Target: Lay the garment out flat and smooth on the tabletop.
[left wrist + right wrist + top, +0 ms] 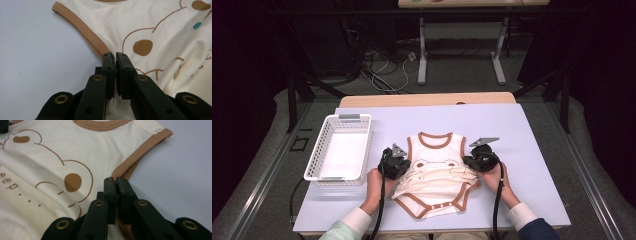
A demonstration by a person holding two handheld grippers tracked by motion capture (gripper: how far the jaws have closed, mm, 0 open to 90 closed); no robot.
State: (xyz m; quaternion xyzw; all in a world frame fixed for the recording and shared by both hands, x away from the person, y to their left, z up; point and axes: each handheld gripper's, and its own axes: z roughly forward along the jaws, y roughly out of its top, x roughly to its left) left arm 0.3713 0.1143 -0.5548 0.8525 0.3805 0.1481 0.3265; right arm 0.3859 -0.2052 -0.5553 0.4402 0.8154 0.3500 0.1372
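A cream baby bodysuit (435,172) with brown trim is laid on the lavender table (532,150), just past the person's hands at the near middle, its neck pointing to 12 o'clock. The lower half has been bunched up over the frog print, so a fold seems begun but not finished; the snap end at 6 o'clock remains loose and askew. A white basket (340,148) stands at 9 o'clock of the garment, apart from it, with nothing seen inside, so putting the bodysuit away appears still to be done.

The left gripper (115,55) is clamped on the bodysuit's side edge where the brown armhole trim ends, and the right gripper (115,180) is clenched on the opposite armhole trim; cloth is pinched between both pairs of jaws.

These pinches are made plain by the gripper views, whereas from the high view the jaw tips are masked by the gripper bodies. The basket and the garment's whole outline are given by the high view
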